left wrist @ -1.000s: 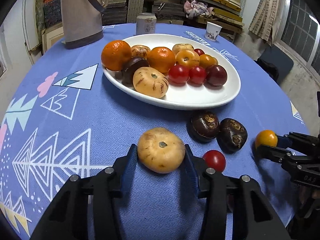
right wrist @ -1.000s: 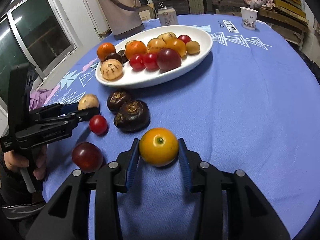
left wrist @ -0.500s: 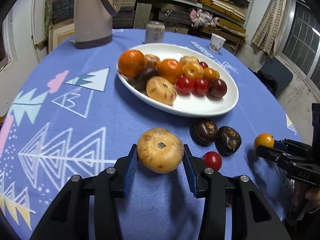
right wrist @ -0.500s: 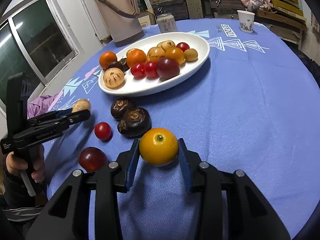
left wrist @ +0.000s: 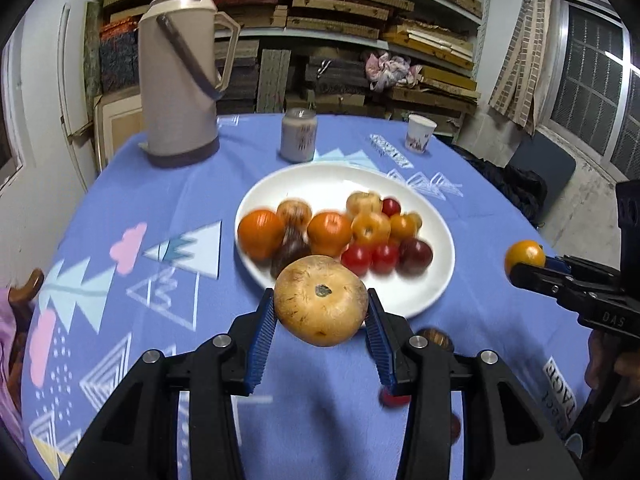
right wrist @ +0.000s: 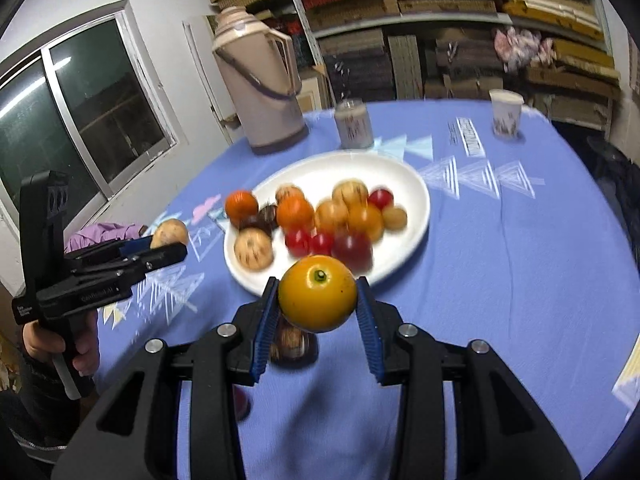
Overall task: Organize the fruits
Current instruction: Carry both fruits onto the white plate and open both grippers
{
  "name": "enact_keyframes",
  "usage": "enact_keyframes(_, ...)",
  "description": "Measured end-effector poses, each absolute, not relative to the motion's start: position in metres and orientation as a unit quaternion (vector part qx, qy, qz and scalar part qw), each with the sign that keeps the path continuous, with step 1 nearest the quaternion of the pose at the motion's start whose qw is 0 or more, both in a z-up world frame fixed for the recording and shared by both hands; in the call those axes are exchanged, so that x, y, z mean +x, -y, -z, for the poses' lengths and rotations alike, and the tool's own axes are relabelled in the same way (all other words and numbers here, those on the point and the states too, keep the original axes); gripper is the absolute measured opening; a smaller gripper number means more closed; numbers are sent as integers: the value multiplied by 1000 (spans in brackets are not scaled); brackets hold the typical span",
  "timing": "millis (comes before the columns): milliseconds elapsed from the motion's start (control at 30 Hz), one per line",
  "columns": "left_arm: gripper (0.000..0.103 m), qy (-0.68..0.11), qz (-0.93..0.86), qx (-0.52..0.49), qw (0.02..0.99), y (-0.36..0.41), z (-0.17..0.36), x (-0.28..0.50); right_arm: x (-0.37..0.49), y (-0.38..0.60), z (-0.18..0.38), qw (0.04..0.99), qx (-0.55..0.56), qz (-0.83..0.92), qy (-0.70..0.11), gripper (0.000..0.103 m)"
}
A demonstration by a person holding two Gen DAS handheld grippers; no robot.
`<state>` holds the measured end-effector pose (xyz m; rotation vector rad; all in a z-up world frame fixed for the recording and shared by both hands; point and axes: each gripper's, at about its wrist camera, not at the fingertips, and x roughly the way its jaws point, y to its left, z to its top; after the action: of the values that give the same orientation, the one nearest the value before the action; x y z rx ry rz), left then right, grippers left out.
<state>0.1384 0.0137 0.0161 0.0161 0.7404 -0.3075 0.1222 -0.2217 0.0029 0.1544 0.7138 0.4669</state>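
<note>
My left gripper (left wrist: 320,332) is shut on a tan speckled round fruit (left wrist: 321,300) and holds it in the air near the front rim of the white oval plate (left wrist: 436,280). My right gripper (right wrist: 318,328) is shut on a yellow-orange tomato (right wrist: 317,298), also lifted, in front of the plate (right wrist: 412,236). The plate holds several fruits: oranges, red tomatoes, tan fruits and dark ones. Each gripper shows in the other's view, the right one (left wrist: 532,268) at the right, the left one (right wrist: 168,248) at the left.
Dark brown fruits (right wrist: 292,344) and small red ones (left wrist: 394,398) lie on the blue tablecloth under the grippers, partly hidden. A beige thermos (left wrist: 180,68), a can (left wrist: 299,136) and a paper cup (left wrist: 420,134) stand beyond the plate. Shelves fill the back wall.
Both grippers have lifted their fruits off the tablecloth and risen. The plate now lies lower and further off in both views.
</note>
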Motion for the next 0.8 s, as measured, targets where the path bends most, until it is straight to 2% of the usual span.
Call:
enact_keyframes(267, 44, -364, 140, 22, 921, 0, -23, 190, 173, 196, -16, 914, 41, -219, -338, 37)
enact_keyframes(800, 45, -404, 129, 11, 905, 20, 7, 279, 280, 182, 26, 906, 35, -179, -382, 37)
